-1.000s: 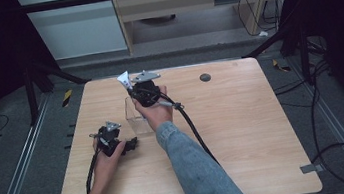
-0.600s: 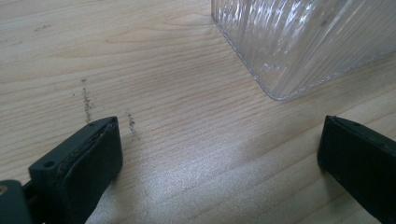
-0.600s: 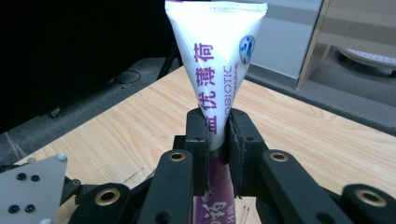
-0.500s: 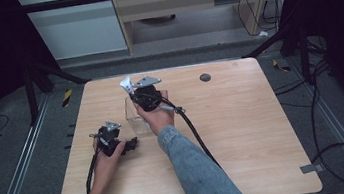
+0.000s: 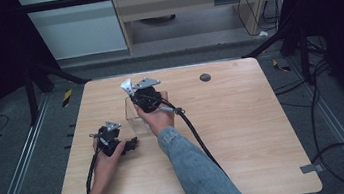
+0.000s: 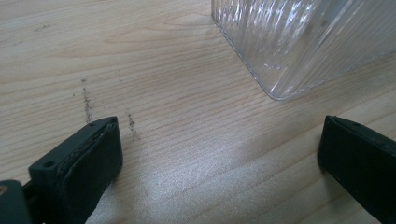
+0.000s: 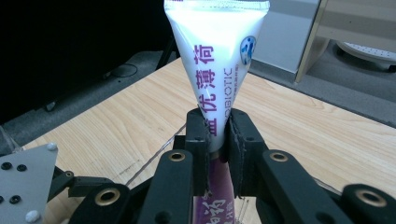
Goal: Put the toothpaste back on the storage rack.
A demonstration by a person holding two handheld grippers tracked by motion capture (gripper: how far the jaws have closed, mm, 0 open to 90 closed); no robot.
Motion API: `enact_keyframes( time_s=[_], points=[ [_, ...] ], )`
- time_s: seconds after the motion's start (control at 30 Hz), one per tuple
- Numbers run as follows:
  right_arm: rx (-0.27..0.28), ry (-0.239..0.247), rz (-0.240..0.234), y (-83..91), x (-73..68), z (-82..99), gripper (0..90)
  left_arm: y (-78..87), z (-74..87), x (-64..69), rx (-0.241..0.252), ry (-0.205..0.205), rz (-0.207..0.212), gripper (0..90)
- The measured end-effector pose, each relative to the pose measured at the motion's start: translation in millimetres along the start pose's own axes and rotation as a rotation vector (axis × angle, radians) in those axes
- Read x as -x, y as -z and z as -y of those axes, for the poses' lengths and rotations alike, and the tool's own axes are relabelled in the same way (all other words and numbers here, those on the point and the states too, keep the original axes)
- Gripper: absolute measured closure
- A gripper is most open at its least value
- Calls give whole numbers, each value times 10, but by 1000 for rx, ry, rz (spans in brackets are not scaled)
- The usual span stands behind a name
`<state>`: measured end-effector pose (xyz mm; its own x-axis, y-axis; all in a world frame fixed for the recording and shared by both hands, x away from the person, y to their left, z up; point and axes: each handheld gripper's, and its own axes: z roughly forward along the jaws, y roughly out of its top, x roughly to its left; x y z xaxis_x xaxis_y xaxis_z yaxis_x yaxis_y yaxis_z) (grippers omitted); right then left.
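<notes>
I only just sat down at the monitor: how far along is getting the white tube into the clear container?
Done: the right gripper is clamped on the white tube and has it off the table. In hand: the tube is held over the clear ribbed container, crimped end up. Left: lowering it in and letting go. The left gripper rests open beside the container, touching nothing.

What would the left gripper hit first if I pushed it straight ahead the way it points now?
Probably the clear ribbed container: the left gripper, jaws open, points along the table toward its near corner, slightly right of centre. Depth is hard to judge.
</notes>
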<state>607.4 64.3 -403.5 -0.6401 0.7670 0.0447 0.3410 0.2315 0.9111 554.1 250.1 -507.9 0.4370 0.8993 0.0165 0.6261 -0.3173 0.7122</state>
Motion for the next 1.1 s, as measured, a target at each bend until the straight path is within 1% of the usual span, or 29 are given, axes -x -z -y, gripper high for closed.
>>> enact_keyframes(
  time_s=[0.4, 0.7, 0.97, 1.1],
  points=[
    [-18, 8, 0, -42, -29, 33, 796, 0, 0, -1, -1, -1, 0, 0],
    [-26, 0, 0, -90, -65, 14, 795, -2, 0, 1, 2, 2, 0, 0],
    [-39, 0, 5, -131, -72, -10, 794, -1, 0, 0, 1, 1, 0, 0],
    [-42, -8, 5, -157, -76, -20, 792, -1, 0, 1, 1, 1, 0, 0]
  ],
)
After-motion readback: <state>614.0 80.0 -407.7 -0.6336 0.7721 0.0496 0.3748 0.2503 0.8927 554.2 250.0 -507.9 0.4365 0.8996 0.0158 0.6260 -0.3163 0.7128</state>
